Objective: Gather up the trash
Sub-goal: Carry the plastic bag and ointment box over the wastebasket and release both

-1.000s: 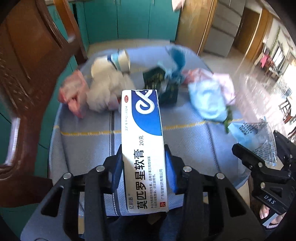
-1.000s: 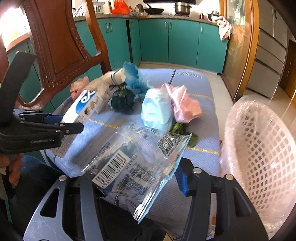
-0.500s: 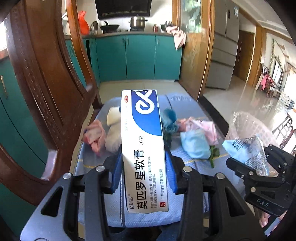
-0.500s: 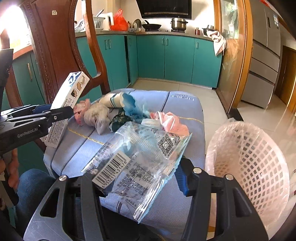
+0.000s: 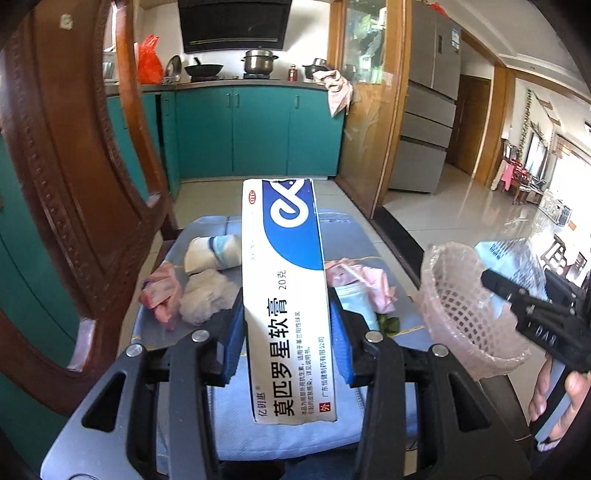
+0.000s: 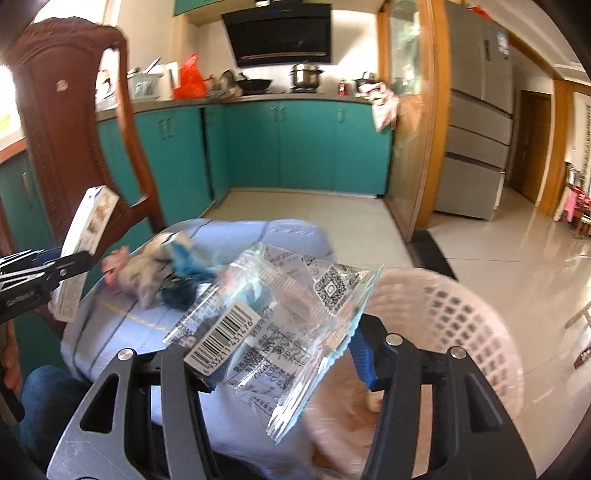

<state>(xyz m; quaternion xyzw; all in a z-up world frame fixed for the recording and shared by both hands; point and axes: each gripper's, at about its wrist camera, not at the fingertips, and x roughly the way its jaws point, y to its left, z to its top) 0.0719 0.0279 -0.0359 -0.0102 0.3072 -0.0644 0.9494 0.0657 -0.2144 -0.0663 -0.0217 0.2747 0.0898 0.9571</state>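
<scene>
- The left tongs (image 5: pixel 287 341) pinched a long white-and-blue ointment box (image 5: pixel 286 291) across its lower half, box end pointing away from the camera; the right tongs (image 6: pixel 280 360) were closed on a crumpled clear plastic wrapper (image 6: pixel 273 325) with a barcode label.
- The wrapper sat raised beside the rim of the pink mesh waste basket (image 6: pixel 461 325), not plainly over its mouth; released there, the light film would probably drift and land outside.
- The box projected far past the pads; a knock against the basket rim could lever it out of the grip.
- Remaining trash, a white wad (image 5: pixel 207 295), a pink wrapper (image 5: pixel 162 295) and a blue scrap (image 6: pixel 188 258), lay on a blue padded cloth (image 5: pixel 347 236); what carried it could not be told.
- A carved wooden chair (image 5: pixel 62 192) stood at the left; teal cabinets (image 5: pixel 258 133), a range hood (image 6: pixel 280 33), a refrigerator (image 6: pixel 476 110) and a glossy tiled floor (image 6: pixel 498 266) lay beyond.
</scene>
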